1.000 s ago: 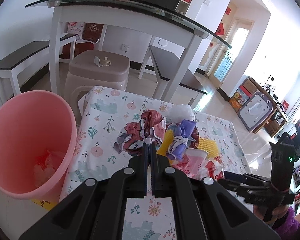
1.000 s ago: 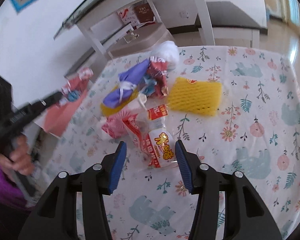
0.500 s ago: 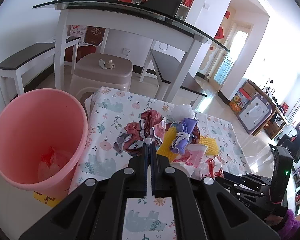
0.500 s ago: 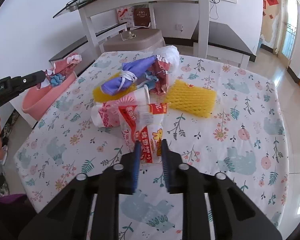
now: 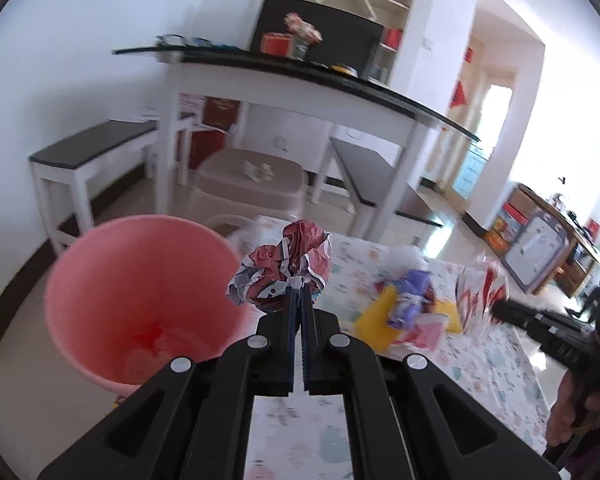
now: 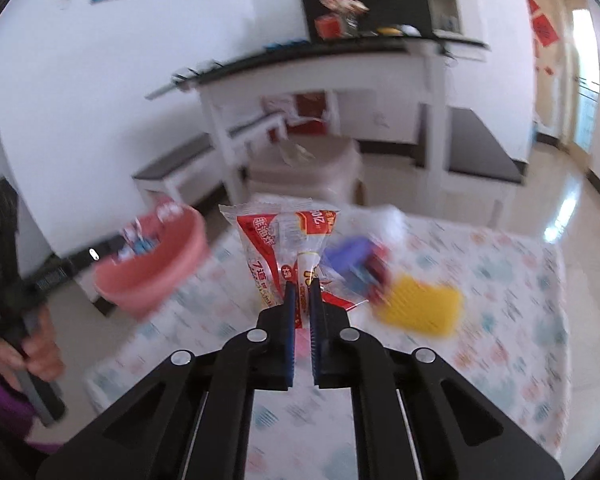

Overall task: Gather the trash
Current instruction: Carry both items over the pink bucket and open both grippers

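The left gripper (image 5: 299,289) clamped a crumpled red wrapper (image 5: 286,268), held up beside the pink bin (image 5: 140,300) on its left. The right gripper (image 6: 303,285) pinched a clear red-printed snack bag (image 6: 284,244) above the floral tablecloth (image 6: 512,280), remaining trash (image 6: 420,308) to its right.

glossy crinkled foil wrapper (image 5: 284,266), clear shiny plastic packet (image 6: 288,240), smooth matt pink plastic bin (image 5: 140,292).

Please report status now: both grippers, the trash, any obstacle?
Left gripper shut on crumpled wrapper, beside pink bin. Right gripper shut on snack bag. No obstacle seen.
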The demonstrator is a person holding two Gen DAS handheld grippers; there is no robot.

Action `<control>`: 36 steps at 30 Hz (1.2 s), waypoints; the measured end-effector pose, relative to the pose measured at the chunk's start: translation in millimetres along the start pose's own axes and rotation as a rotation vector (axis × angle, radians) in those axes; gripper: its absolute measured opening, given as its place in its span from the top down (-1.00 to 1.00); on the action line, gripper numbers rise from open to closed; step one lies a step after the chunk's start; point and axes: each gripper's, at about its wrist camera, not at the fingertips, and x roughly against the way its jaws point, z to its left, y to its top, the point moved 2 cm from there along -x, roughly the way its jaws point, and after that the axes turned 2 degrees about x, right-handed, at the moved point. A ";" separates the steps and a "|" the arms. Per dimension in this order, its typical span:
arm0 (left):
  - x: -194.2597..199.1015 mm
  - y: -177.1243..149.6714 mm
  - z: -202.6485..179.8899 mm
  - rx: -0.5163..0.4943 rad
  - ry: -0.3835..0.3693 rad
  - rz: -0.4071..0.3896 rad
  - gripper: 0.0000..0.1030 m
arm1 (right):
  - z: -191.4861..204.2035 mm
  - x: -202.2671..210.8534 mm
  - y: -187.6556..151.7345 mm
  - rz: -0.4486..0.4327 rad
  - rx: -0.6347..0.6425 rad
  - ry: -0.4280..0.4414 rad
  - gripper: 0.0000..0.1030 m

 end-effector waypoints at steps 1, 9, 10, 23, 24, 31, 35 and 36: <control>4.0 0.9 8.2 0.010 0.021 -0.011 0.97 | 9.7 -6.8 8.4 -0.002 0.009 0.029 0.87; 20.6 -1.7 66.7 0.070 0.177 -0.027 0.97 | 94.4 -77.0 48.1 0.073 0.082 0.233 0.87; 21.0 -3.0 71.3 0.074 0.187 -0.023 0.97 | 105.7 -86.3 49.9 0.086 0.096 0.248 0.87; -6.7 -16.0 98.3 0.092 0.232 0.044 0.97 | 158.0 -167.5 27.4 0.247 0.131 0.258 0.87; -8.7 -16.7 98.8 0.092 0.233 0.048 0.97 | 157.8 -168.8 24.5 0.255 0.132 0.255 0.87; -19.6 -22.1 102.1 0.093 0.255 0.080 0.94 | 158.9 -176.3 16.6 0.295 0.123 0.288 0.84; -18.7 -21.5 107.1 0.129 0.257 0.087 0.56 | 158.9 -177.5 13.7 0.310 0.116 0.302 0.68; -17.4 -20.8 108.5 0.139 0.255 0.082 0.53 | 159.5 -176.7 13.3 0.308 0.121 0.302 0.68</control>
